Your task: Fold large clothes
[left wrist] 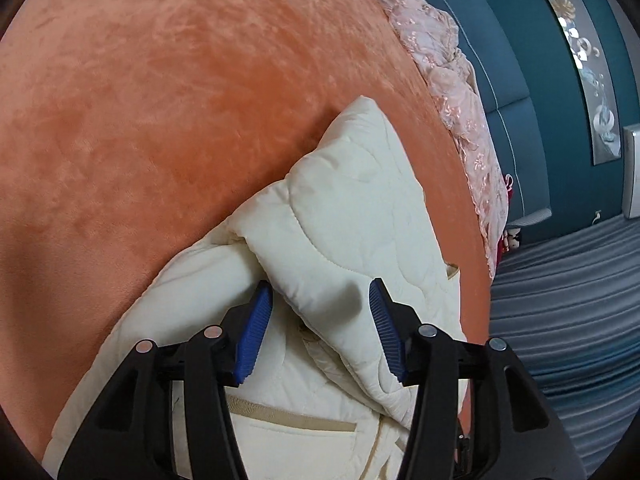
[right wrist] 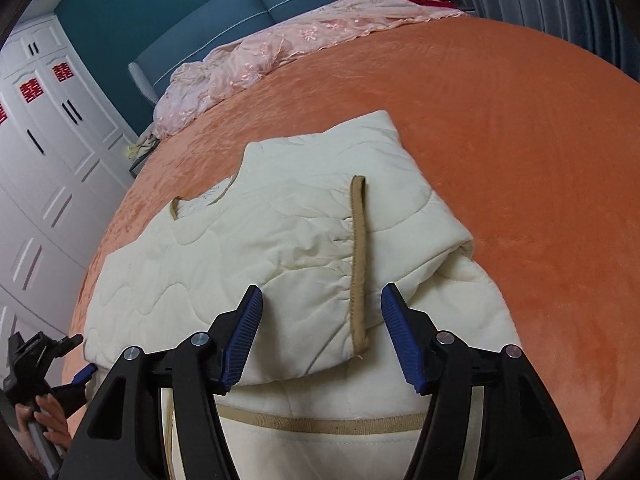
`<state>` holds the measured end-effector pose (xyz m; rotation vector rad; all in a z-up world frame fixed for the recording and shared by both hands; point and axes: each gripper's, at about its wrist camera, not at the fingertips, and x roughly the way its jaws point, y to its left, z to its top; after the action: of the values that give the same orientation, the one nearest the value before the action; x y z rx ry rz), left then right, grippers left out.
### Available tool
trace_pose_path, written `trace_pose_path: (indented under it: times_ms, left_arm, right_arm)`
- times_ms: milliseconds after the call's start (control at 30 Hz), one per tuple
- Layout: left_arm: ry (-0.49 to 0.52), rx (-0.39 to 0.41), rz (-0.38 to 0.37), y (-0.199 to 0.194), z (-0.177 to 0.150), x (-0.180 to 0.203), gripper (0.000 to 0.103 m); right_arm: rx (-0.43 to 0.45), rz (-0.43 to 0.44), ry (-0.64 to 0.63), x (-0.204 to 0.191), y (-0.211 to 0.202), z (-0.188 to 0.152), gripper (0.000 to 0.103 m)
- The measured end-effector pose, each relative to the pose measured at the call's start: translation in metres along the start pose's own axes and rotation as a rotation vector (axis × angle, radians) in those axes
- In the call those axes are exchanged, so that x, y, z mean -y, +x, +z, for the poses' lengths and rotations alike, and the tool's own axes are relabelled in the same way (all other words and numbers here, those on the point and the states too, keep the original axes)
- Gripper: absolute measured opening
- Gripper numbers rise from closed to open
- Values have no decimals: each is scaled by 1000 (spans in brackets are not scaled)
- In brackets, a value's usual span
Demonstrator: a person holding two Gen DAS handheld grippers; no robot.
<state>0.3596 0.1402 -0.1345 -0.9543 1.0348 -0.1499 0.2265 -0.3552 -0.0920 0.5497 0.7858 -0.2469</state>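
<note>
A cream quilted jacket with tan trim lies on the orange bedspread, both sleeves folded across its body. In the right wrist view my right gripper hovers open over the folded sleeve. That sleeve's tan-edged cuff lies between the blue pads without touching them. In the left wrist view my left gripper is open too. A puffy fold of the other sleeve runs between its fingers, and the pads stand apart from the cloth. The left gripper also shows at the jacket's left edge, held by a hand.
A pink embroidered cover is bunched at the head of the bed against a blue padded headboard. White wardrobe doors stand at the left side. Grey curtains hang beyond the bed's other edge.
</note>
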Motion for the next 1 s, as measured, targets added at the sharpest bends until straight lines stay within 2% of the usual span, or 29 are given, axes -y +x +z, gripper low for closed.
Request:
trace_pose_path:
  times_ms: [33, 67, 100, 167, 267, 333, 400, 533, 600, 733, 900, 1000]
  left_arm:
    - [-23, 2, -17, 2, 1, -3, 41]
    - [-29, 13, -20, 3, 0, -2, 23]
    - [-14, 38, -4, 0, 1, 2, 18]
    - [49, 113, 30, -12, 2, 18, 9]
    - [170, 235, 80, -33, 1, 51, 8]
    - [253, 280, 132, -39, -5, 63, 8]
    - [318, 275, 213, -28, -11, 67, 8]
    - [406, 226, 361, 5, -28, 55, 8]
    - [458, 227, 407, 16, -35, 50, 8]
    - [491, 220, 421, 27, -41, 41, 8]
    - [522, 225, 440, 33, -47, 40, 10]
    - [536, 222, 447, 26, -48, 44, 11]
  right_arm:
    - [-2, -2, -38, -8, 2, 3, 38]
    - [4, -21, -87, -19, 2, 7, 13]
    - [13, -24, -140, -30, -1, 12, 5]
    - [82, 37, -207, -54, -17, 30, 4]
    - [239, 92, -283, -83, -54, 55, 4]
    - [293, 110, -292, -88, -62, 67, 4]
    - [240, 69, -294, -80, -41, 69, 4]
    - [21, -16, -223, -40, 27, 41, 4]
    - [-25, -33, -203, -25, 41, 27, 4]
    - [-45, -18, -164, -10, 54, 13, 3]
    - [-55, -38, -183, -14, 60, 8, 3]
    - [-60, -36, -151, -10, 48, 13, 10]
